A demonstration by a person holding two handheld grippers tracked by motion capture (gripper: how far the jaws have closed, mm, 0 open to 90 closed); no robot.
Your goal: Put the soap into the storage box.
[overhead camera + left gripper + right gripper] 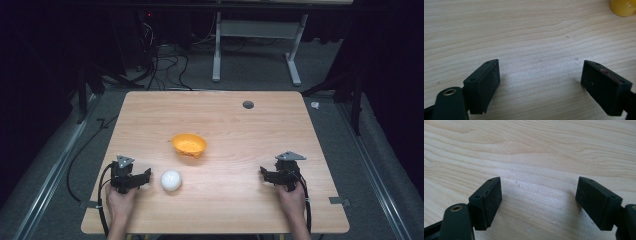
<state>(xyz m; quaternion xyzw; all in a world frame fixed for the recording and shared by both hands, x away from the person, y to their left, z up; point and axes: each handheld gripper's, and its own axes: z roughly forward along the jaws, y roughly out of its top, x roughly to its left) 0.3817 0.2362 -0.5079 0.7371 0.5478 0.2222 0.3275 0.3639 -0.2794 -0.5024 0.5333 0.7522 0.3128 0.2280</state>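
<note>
An orange bowl (189,144) lies tipped on the wooden table (220,120), near its middle. A white ball (171,180) rests in front of it, toward the left. My left gripper (142,178) sits low on the table just left of the ball, held by a hand, and it is open. In the left gripper view its jaws (540,75) stand wide apart over bare wood, with the orange bowl (623,7) at the top right corner. My right gripper (264,175) rests at the table's right front, open, and its jaws (538,192) frame bare wood.
A small dark round hole (248,104) sits near the table's far edge. Beyond the table are a white desk frame (255,40) and loose cables (165,65) on the grey floor. A cable (102,200) trails from the left gripper over the front edge.
</note>
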